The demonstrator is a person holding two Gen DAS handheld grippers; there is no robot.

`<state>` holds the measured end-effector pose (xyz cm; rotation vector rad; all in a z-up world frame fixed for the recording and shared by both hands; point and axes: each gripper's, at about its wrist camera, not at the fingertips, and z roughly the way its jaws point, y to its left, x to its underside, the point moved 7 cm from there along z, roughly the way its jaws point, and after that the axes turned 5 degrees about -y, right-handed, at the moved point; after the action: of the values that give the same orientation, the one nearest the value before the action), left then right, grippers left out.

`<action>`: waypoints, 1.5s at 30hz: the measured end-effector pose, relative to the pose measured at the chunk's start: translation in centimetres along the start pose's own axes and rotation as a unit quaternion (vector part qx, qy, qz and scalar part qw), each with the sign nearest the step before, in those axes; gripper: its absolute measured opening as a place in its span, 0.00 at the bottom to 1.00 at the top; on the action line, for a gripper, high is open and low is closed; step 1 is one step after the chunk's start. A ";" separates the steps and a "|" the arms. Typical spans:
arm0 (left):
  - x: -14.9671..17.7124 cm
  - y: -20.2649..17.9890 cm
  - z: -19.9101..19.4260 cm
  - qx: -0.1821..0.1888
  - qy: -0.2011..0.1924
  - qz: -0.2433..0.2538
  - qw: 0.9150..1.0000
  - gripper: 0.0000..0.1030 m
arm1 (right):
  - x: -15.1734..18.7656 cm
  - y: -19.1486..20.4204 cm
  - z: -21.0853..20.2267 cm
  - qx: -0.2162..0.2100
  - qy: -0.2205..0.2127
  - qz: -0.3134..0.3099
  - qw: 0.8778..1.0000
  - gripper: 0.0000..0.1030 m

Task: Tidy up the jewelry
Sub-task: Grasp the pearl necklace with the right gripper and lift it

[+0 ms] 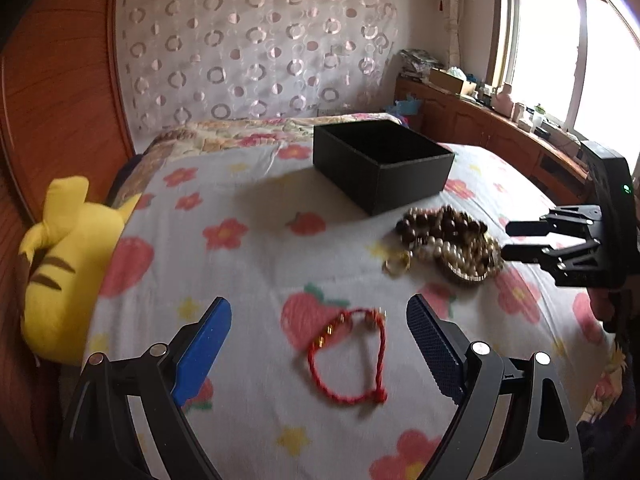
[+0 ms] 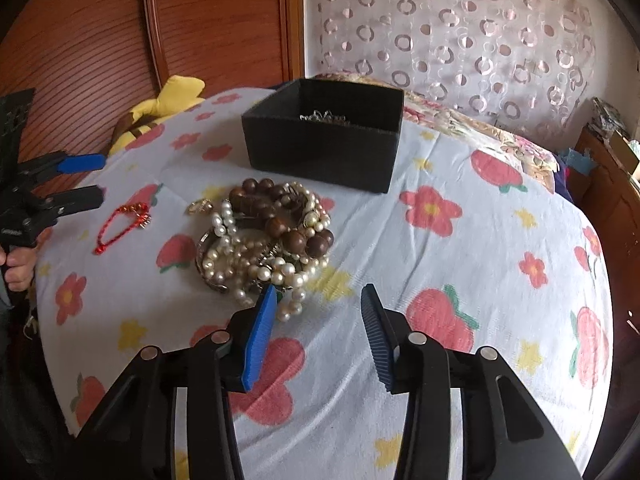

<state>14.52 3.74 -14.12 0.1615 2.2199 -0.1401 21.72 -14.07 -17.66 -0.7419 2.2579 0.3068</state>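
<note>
Both tools empty, fingers apart. Left tool point(image 1: 319, 332) hovers over red cord bracelet point(image 1: 348, 354) on bed point(image 1: 248, 264). Right tool point(image 2: 318, 320) beside heap of beads and pearls point(image 2: 266, 240). Black box point(image 2: 324, 134) behind the heap, toward the bed's far edge.

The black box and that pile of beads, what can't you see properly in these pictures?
- Black box: left wrist view, near wall hides its inside.
- Silvery piece in the box: right wrist view, too small to name.
- Bead pile: tangled, pieces can't be counted.
- Red bracelet: left view, blurred.
</note>
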 end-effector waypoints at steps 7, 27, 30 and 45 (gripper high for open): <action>1.1 0.0 -0.5 -0.001 0.005 -0.008 1.000 0.83 | -0.8 0.5 1.5 -0.015 0.011 0.012 1.000 0.32; 1.7 0.1 -0.7 0.000 0.008 -0.019 1.000 0.83 | -2.5 2.1 -1.0 -0.035 -0.023 0.007 0.999 0.08; 1.7 0.1 -0.6 0.000 0.009 -0.020 1.000 0.83 | -3.9 2.8 -3.6 -0.024 -0.056 -0.011 0.998 0.08; 1.9 -0.7 -0.7 0.008 0.011 -0.014 1.000 0.83 | -10.2 2.5 -13.0 0.006 -0.166 -0.038 0.985 0.08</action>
<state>12.72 3.33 -15.18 0.1416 2.2440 -0.1719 18.63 -13.26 -1.22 -0.7127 1.9120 0.3517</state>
